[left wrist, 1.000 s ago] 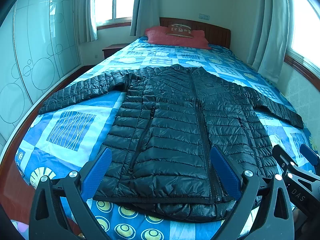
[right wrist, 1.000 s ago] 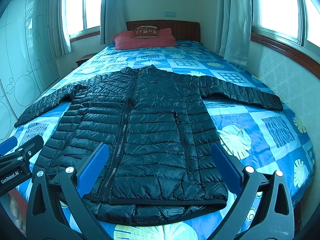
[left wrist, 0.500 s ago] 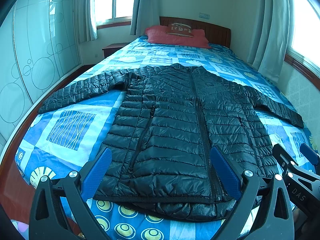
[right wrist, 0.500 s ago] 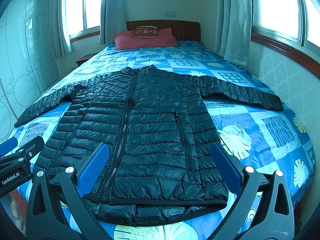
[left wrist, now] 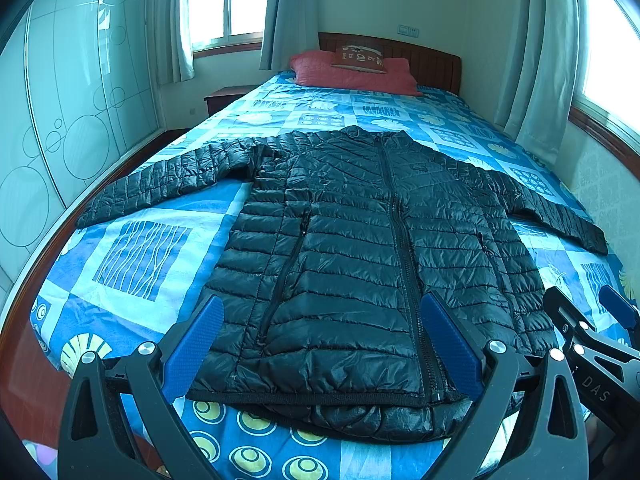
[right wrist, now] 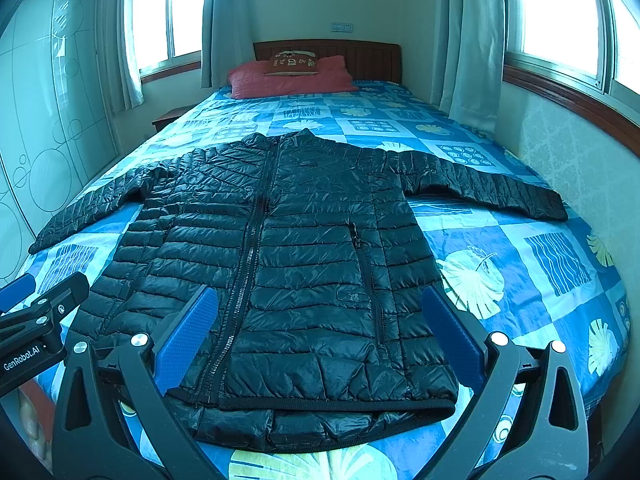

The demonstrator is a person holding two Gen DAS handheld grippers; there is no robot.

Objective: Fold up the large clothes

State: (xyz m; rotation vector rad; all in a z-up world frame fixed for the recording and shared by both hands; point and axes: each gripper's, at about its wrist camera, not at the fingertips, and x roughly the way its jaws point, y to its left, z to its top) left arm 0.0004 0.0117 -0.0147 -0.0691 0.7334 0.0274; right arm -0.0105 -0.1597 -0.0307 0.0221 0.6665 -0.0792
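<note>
Lying flat on the bed (left wrist: 140, 252) (red pillow (left wrist: 352, 74) beyond), the jacket (left wrist: 360, 264) faces both claws, left (left wrist: 320, 340) and right (right wrist: 320, 332), gaping empty.

The jacket (left wrist: 360, 264) before me is glossy black, quilted in horizontal bands, with a black zip. My bedspread (left wrist: 136, 256) is a patchwork of deep and pale blue squares printed with wavy lines, cream leaves and yellow-green rings. The pillow (left wrist: 352, 76) is red, the headboard (left wrist: 432, 60) dark brown. My left hand-held gripper (left wrist: 320, 336) and right hand-held gripper (right wrist: 320, 328) are black with blue pads.
</note>
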